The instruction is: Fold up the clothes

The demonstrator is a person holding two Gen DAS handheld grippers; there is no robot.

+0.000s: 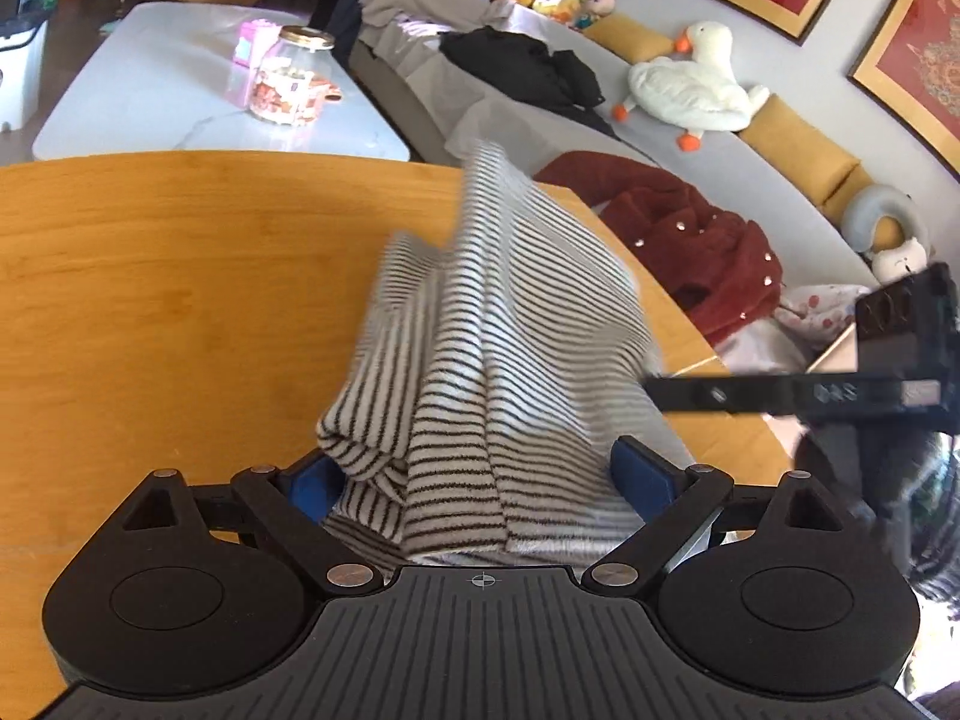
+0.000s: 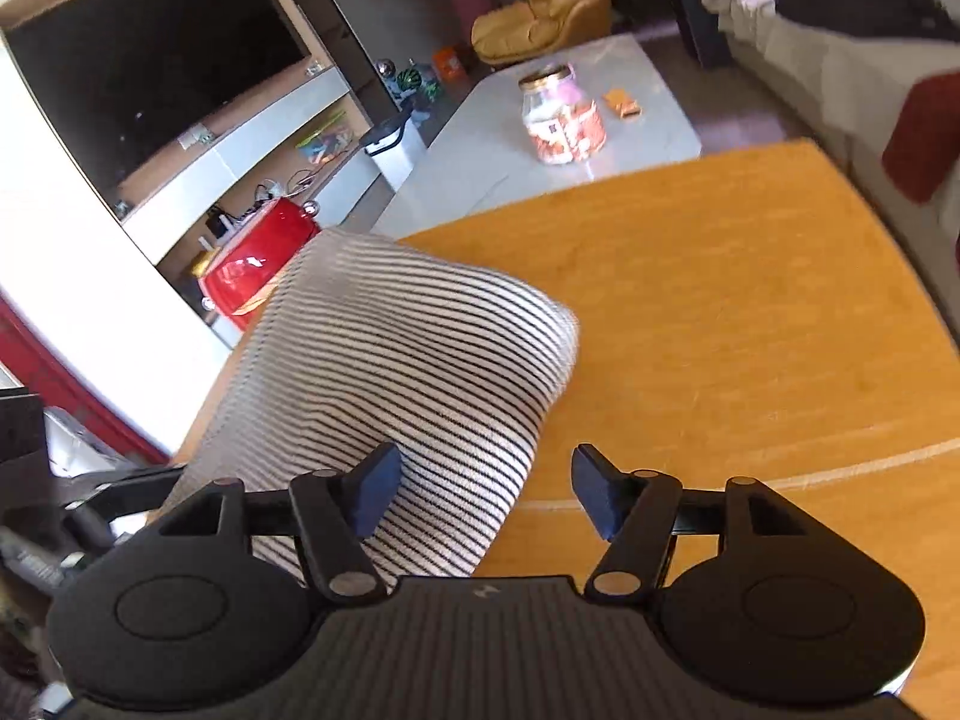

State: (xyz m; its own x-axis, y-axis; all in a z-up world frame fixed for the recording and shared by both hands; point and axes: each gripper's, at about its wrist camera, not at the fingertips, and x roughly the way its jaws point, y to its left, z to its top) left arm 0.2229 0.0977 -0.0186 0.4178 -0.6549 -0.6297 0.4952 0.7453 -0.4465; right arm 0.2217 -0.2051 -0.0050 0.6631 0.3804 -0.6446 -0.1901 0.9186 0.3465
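A black-and-white striped garment (image 1: 492,348) is bunched in a raised heap on the orange wooden table (image 1: 180,276). My left gripper (image 1: 477,474) is open, its blue fingers (image 1: 312,480) spread wide with the cloth's near end lying between them. The garment is motion-blurred at its far end. In the right wrist view the striped garment (image 2: 396,372) rises at the table's left edge. My right gripper (image 2: 486,492) is open and holds nothing; its left finger (image 2: 375,495) is over the cloth's edge. A black arm of the right gripper (image 1: 780,393) reaches in beside the cloth.
Beyond the table (image 2: 720,312) stands a white coffee table (image 1: 168,90) with a glass jar (image 1: 288,78). A grey sofa (image 1: 690,180) on the right holds a red coat (image 1: 690,240), black clothes (image 1: 528,66) and a plush goose (image 1: 696,90). A TV unit (image 2: 150,66) is at far left.
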